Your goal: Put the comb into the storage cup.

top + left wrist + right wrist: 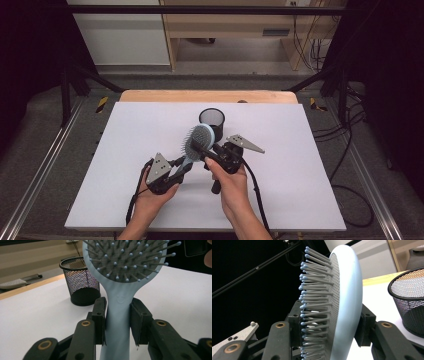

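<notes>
Item 1: white-topped table (pixel 125 190), under both my jaws.
Item 2: black wire-mesh cup (pixel 212 120), just beyond the jaws.
Item 3: pale blue plastic paddle hairbrush (pixel 197 141), held off the table. My left gripper (pixel 118 315) has its jaws clamped on the handle; my right gripper (pixel 332 327) has its jaws half-wide, closed across the bristled head.
Step, as I judge: handover. Next: one gripper lets go, the other carries the brush to the cup.
</notes>
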Demonstrator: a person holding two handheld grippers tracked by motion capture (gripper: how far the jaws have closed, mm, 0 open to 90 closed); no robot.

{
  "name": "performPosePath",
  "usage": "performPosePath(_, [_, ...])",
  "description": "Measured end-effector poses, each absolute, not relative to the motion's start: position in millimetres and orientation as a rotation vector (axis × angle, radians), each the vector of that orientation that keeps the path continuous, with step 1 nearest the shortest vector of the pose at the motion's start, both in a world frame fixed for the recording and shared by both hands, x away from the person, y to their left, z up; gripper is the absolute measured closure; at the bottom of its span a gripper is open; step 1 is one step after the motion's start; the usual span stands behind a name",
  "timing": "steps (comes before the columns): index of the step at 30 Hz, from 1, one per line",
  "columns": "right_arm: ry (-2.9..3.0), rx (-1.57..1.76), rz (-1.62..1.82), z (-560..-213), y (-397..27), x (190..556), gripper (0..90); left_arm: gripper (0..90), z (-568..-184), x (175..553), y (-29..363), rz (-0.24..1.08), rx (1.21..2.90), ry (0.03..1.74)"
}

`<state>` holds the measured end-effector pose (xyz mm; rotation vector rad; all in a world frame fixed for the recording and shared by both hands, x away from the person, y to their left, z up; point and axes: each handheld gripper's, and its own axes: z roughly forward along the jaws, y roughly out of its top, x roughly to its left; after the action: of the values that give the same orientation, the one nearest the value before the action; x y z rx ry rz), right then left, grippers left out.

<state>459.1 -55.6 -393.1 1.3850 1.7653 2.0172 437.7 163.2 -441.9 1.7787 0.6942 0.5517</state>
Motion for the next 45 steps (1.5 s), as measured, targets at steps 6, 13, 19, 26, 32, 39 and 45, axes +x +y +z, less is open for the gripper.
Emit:
performPosePath(6, [1.75,1.41,2.019,-393.6,-58.2,459.8,51.9,64.1,-441.4,439.3,165.7,0.492,1.734,0.709])
performPosePath(13, [1.715,1.43,2.012,-392.8,-67.5,462.7,51.8,53.3,-437.9,436.1,163.9,0.525,1.724,0.664])
performPosePath(19, [1.666,1.456,2.011,-391.7,-81.0,464.6,51.7,37.5,-432.6,434.1,162.5,0.566,1.727,0.638])
performPosePath(26, [1.586,1.488,2.005,-390.4,-102.9,466.2,51.6,16.8,-425.2,434.9,172.0,0.588,1.693,0.691])
performPosePath(32, [1.532,1.517,1.982,-390.9,-124.1,469.1,51.6,10.5,-416.0,433.7,196.5,0.631,1.662,0.758])
performPosePath(39, [1.514,1.52,1.946,-386.7,-140.0,476.0,51.6,7.9,-429.8,426.9,233.9,0.677,1.67,0.855])
performPosePath(45, [1.509,1.514,1.921,-380.2,-146.3,481.1,51.5,6.4,-441.9,428.6,249.5,0.678,1.643,0.914])
